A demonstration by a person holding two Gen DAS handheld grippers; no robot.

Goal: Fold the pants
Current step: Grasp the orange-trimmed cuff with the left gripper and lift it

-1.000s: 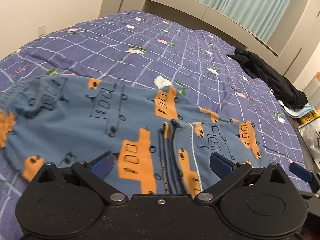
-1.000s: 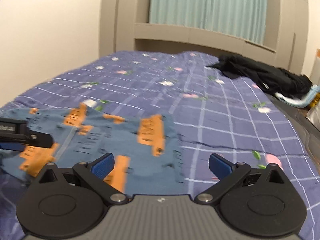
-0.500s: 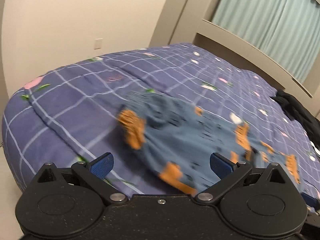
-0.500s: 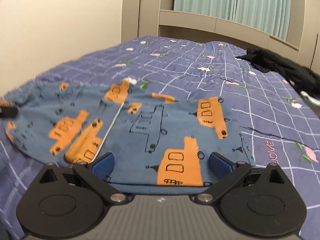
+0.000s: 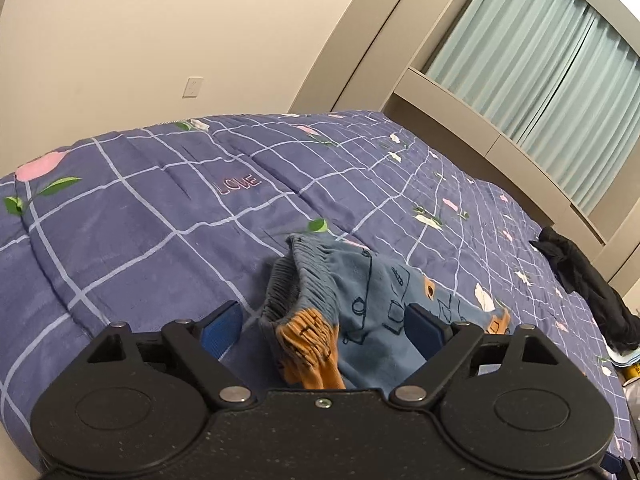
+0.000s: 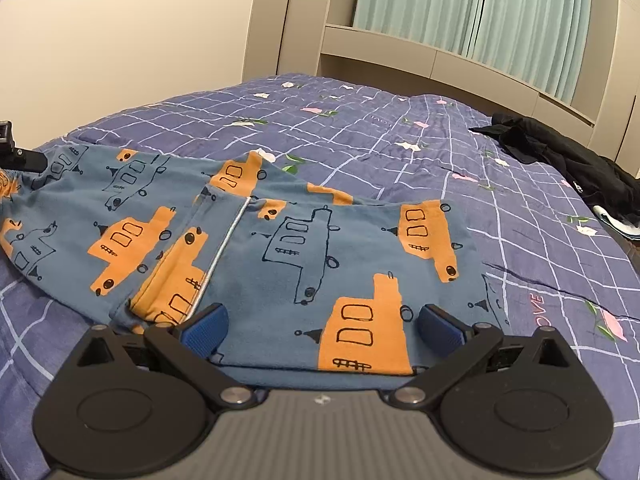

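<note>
Blue pants [image 6: 280,240] printed with orange and outlined trucks lie folded lengthwise across the bed. In the left wrist view their gathered waistband [image 5: 304,300] bunches up between the fingers of my left gripper [image 5: 324,330]. Its jaws are closing around the waistband, and the blue pads [image 5: 222,328] still stand clear of the cloth. My right gripper [image 6: 322,328] is open, low over the pants' near edge at the leg end, with orange-printed fabric between its fingers. A black part of the left gripper [image 6: 16,152] shows at the pants' far left end.
The bed is covered by a purple quilt [image 5: 160,220] with a white grid and flowers, and its rounded edge drops off at the left. A heap of black clothes [image 6: 560,152] lies at the far right. A beige headboard ledge [image 6: 440,56] and curtains stand behind.
My left gripper has travelled left along the pants from the leg area to the waistband end, and its fingers have drawn in slightly. My right gripper came down near the leg end, then held still.
</note>
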